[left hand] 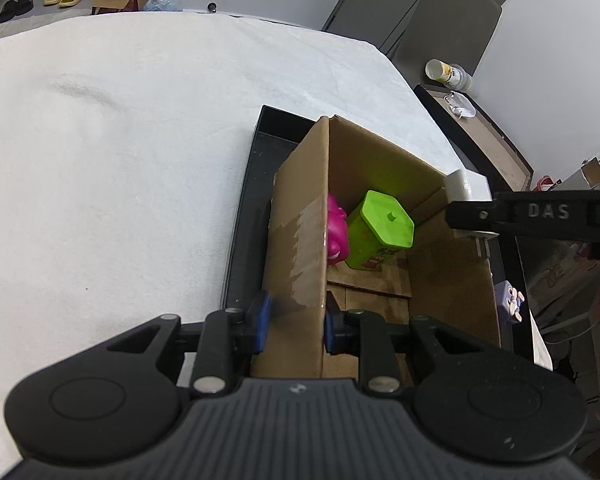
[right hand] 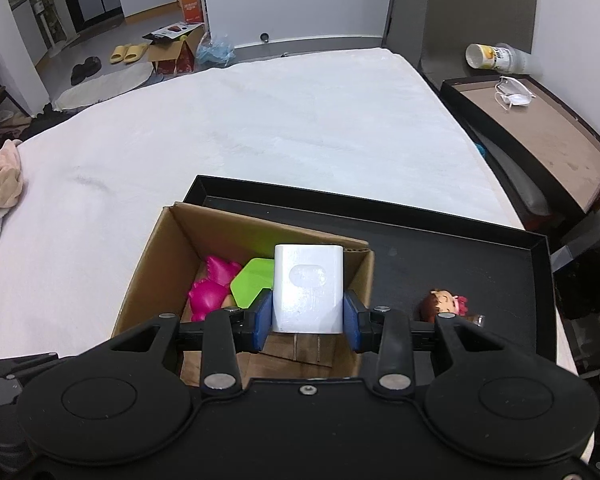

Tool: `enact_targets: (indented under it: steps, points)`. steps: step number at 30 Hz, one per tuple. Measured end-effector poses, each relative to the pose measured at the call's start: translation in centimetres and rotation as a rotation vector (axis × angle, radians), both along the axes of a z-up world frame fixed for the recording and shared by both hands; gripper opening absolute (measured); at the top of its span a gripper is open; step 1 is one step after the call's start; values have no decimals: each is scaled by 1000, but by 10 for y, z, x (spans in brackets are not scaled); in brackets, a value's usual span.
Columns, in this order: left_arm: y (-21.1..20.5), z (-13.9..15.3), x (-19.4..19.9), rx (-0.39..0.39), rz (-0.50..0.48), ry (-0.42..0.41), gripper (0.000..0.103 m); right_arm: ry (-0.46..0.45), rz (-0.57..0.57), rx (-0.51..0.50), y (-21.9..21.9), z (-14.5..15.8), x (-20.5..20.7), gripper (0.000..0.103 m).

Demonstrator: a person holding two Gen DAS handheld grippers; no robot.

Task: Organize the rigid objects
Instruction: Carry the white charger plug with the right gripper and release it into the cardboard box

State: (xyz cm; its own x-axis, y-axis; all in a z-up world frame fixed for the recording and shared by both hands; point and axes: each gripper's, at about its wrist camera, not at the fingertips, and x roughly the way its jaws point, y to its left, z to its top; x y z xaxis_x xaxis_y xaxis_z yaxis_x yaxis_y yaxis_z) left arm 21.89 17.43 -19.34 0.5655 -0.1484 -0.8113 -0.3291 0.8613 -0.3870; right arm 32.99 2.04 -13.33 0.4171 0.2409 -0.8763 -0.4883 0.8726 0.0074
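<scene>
One cardboard box stands in one shallow black tray on a white, soft-napped bed. Two tools are in play. The left tool is clamped on the box's left wall, a blue pad pressing each face of the corrugated, tape-scuffed board. Inside the box lie two toys: at the left a glossy magenta plastic figure, and touching it on the right a lime-green hexagonal container with a small knob on its flat lid. Next, the right tool is closed on one white charger, a smooth rounded block gripped on both sides by blue pads, its two metal prongs pointing down over the open box, near the right wall. Further right, on the bare tray floor outside the box, lies one small doll with brown hair and a pink bow, just beside the right tool's finger.
</scene>
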Motion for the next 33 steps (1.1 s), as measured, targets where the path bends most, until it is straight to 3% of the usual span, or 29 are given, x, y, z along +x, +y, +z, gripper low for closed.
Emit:
enact_targets:
  steps: [7, 13, 33]
  points:
    - [3, 0, 0, -13, -2, -8, 26, -44, -2, -53, 7, -9, 3, 39]
    - [4, -1, 0, -15, -1, -6, 25, -51, -11, -27, -4, -2, 1, 42]
    - [-6, 4, 0, 27, 1, -7, 25, -39, -74, -40, -66, 3, -12, 54]
